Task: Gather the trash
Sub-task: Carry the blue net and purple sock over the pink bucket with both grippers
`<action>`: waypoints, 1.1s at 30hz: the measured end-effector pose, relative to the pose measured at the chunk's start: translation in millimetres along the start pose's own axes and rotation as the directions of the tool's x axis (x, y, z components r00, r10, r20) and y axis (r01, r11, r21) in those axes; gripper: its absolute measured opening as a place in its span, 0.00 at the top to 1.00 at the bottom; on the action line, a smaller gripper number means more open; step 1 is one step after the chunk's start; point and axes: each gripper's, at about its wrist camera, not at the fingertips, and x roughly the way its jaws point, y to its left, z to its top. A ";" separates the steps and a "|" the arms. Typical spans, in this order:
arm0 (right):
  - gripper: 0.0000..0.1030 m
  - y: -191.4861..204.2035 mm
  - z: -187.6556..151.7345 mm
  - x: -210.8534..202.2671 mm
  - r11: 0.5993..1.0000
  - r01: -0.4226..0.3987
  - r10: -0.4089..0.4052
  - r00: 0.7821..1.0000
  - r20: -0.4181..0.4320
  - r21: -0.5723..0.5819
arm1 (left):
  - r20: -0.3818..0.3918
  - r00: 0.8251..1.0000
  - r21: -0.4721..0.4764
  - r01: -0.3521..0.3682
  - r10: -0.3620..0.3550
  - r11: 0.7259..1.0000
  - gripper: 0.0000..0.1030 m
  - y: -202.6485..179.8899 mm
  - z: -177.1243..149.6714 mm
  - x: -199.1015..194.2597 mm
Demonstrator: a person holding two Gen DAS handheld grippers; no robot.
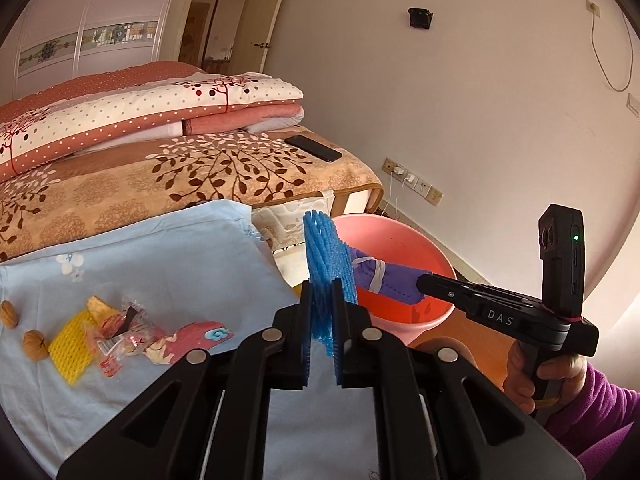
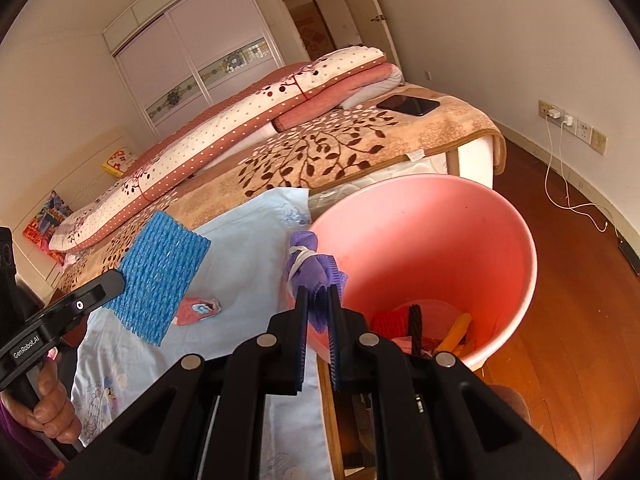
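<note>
My left gripper [image 1: 322,290] is shut on a blue foam net [image 1: 326,264], held upright near the rim of the pink bucket [image 1: 404,236]. The same net [image 2: 160,276] shows in the right wrist view, clamped in the left gripper [image 2: 116,280] over the cloth. My right gripper [image 2: 319,294] is shut on a purple cloth scrap tied with a white band [image 2: 306,264], at the bucket's [image 2: 512,216] near rim. In the left wrist view the right gripper [image 1: 420,282] holds that scrap [image 1: 384,276] over the bucket. Red and yellow scraps [image 2: 424,328] lie in the bucket's bottom.
A light blue cloth [image 1: 168,248] bears a yellow foam net [image 1: 74,346], candy wrappers [image 1: 120,340], a pink wrapper [image 1: 192,336] and two walnuts [image 1: 34,344]. Behind lies a bed with a brown leaf blanket [image 1: 200,176], a folded quilt [image 1: 120,112] and a phone [image 1: 314,148]. Wood floor [image 2: 580,320] lies right.
</note>
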 end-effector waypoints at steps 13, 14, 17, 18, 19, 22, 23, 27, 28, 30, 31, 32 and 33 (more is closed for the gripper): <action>0.92 -33.7 -8.8 -1.8 0.994 0.095 -0.095 0.995 0.001 0.054 | -0.066 0.997 0.071 0.045 -0.040 0.996 0.92 -40.5 10.2 58.8; 0.92 -35.2 -9.4 -1.6 0.994 0.098 -0.099 0.995 0.000 0.057 | -0.071 0.997 0.073 0.045 -0.040 0.996 0.92 -42.3 10.0 62.0; 0.91 -39.3 -11.2 -1.4 0.992 0.106 -0.106 0.994 -0.004 0.065 | -0.084 0.996 0.077 0.046 -0.040 0.996 0.92 -46.7 9.5 72.1; 0.91 -40.8 -11.8 -1.3 0.992 0.110 -0.110 0.994 -0.005 0.068 | -0.090 0.995 0.077 0.047 -0.040 0.996 0.92 -47.8 9.2 75.1; 0.91 -42.5 -11.7 -1.2 0.991 0.113 -0.113 0.994 -0.006 0.072 | -0.096 0.995 0.075 0.048 -0.041 0.996 0.92 -48.6 9.0 78.3; 0.91 -46.7 -12.3 -0.6 0.989 0.123 -0.123 0.992 -0.009 0.084 | -0.115 0.993 0.069 0.049 -0.041 0.996 0.92 -50.2 7.6 86.8; 0.91 -47.8 -12.4 -0.5 0.988 0.126 -0.125 0.992 -0.011 0.087 | -0.121 0.992 0.068 0.048 -0.039 0.997 0.92 -50.8 7.2 89.6; 0.91 -51.6 -13.3 0.5 0.986 0.139 -0.138 0.990 -0.015 0.096 | -0.137 0.990 0.074 0.042 -0.032 0.996 0.92 -55.2 6.2 98.8; 0.91 -52.5 -13.5 1.0 0.985 0.141 -0.140 0.990 -0.016 0.098 | -0.141 0.990 0.075 0.040 -0.029 0.996 0.92 -56.0 6.4 101.6; 0.91 -53.8 -14.3 1.7 0.984 0.142 -0.141 0.990 -0.019 0.103 | -0.150 0.988 0.070 0.040 -0.029 0.997 0.92 -56.7 5.7 106.2; 0.91 -54.3 -14.2 2.3 0.984 0.142 -0.141 0.990 -0.020 0.106 | -0.154 0.988 0.067 0.042 -0.032 0.997 0.92 -57.4 5.1 107.7; 0.91 -54.4 -14.5 2.4 0.984 0.143 -0.141 0.990 -0.021 0.107 | -0.159 0.987 0.063 0.044 -0.034 0.997 0.92 -57.7 4.9 109.6; 0.91 -54.6 -14.9 2.7 0.984 0.143 -0.141 0.990 -0.021 0.107 | -0.166 0.985 0.058 0.048 -0.037 0.997 0.92 -57.7 4.9 111.4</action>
